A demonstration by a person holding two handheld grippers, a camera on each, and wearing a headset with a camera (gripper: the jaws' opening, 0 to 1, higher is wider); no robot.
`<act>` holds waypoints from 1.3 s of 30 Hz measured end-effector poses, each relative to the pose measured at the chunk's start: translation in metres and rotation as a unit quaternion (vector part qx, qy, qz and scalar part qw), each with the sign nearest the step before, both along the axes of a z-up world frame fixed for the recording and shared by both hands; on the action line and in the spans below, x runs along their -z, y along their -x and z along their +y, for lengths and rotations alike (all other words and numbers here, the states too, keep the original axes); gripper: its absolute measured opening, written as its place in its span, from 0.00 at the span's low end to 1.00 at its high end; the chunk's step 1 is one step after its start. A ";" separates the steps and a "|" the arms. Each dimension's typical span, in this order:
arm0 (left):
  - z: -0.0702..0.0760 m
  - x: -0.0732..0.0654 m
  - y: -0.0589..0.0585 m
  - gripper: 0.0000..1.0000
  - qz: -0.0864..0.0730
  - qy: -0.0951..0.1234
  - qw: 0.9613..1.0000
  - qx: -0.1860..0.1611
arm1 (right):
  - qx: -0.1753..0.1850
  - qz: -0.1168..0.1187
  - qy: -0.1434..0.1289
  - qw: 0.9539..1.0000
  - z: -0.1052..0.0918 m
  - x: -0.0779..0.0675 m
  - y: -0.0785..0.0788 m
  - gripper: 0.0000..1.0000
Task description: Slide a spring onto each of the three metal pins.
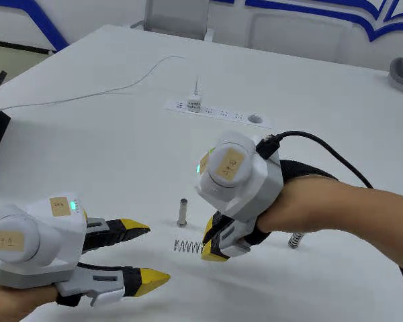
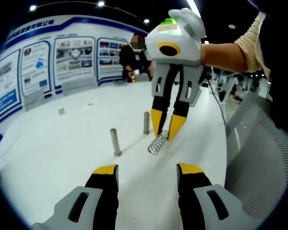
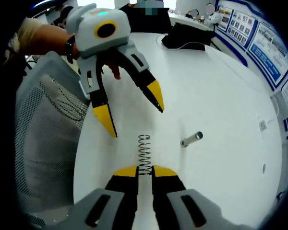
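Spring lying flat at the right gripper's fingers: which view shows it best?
Right gripper view: the spring lies full length, coils distinct, near end pinched between the right gripper's fingers. Left gripper view shows the spring foreshortened under those fingers. Head view shows the spring small, one end behind the gripper.

"What's the near one doing?"

"The left gripper (image 2: 146, 170) hangs low over the white table (image 2: 62, 158), jaws wide apart and holding nothing."

"And the other?"

"The right gripper (image 2: 165, 128) points down, its yellow tips pinched on the upper end of a spring (image 2: 156, 143). A bare pin (image 2: 115, 142) stands upright to the left. The second pin (image 2: 146, 122), behind, looks ribbed, maybe coiled."
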State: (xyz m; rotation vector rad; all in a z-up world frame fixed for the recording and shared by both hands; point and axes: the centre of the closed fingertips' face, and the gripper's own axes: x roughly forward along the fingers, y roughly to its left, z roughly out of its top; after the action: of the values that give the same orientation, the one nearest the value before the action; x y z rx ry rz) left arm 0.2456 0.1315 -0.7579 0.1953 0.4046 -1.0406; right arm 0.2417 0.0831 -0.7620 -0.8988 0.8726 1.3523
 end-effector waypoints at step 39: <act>-0.026 -0.017 0.015 0.35 -0.020 0.009 0.999 0.047 | -0.040 -0.016 -0.015 0.999 0.002 -0.020 0.019 0.12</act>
State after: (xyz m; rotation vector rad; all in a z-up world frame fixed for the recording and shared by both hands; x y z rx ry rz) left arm 0.2304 0.1059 -0.7413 0.2195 0.3520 -1.1309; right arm 0.2230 0.0848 -0.7420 -0.9375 0.7972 1.4124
